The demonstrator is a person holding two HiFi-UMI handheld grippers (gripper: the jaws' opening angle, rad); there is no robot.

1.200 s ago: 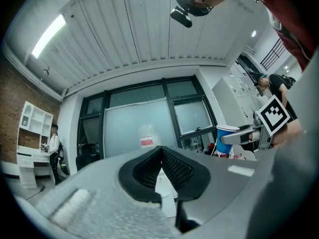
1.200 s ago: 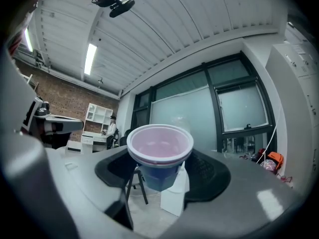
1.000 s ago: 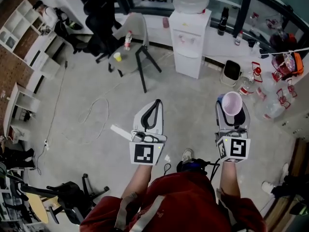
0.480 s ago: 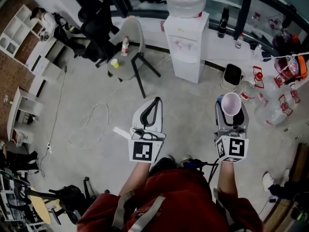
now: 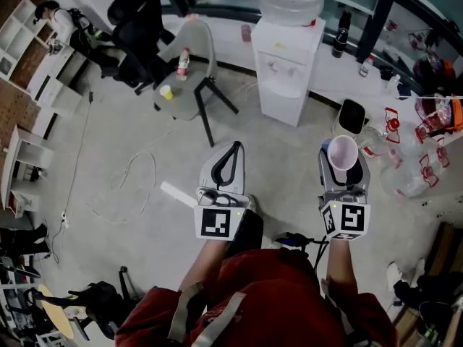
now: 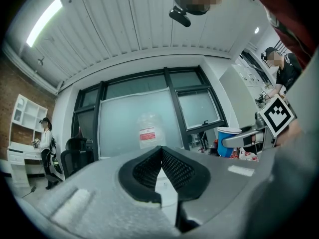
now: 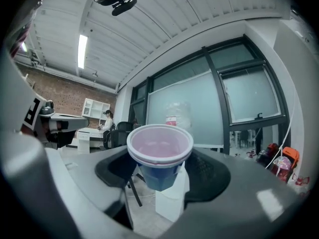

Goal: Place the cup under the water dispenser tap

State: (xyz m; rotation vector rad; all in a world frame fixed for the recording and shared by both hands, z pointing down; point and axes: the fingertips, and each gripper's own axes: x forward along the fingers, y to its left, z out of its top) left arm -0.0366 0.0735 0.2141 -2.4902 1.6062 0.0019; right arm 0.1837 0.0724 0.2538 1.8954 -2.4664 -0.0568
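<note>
Head view: the cup [image 5: 342,154] stands upright between the right gripper [image 5: 343,166] pads, pink mouth up, clamped at its sides. Both forearms reach forward, level and side by side. Grey floor [image 5: 289,157] below; the water dispenser [image 5: 289,63] stands far ahead, well apart.

Left gripper view: the left gripper [image 6: 160,151] has its tips together on nothing and points at the dispenser's bottle [image 6: 148,133].

Right gripper view: the jaws squeeze the blue cup, with the dispenser straight beyond.

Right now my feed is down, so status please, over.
Right gripper shut on cup, upright. Left gripper shut, empty. Dispenser ahead, not yet reached. Chair left of the path.
</note>
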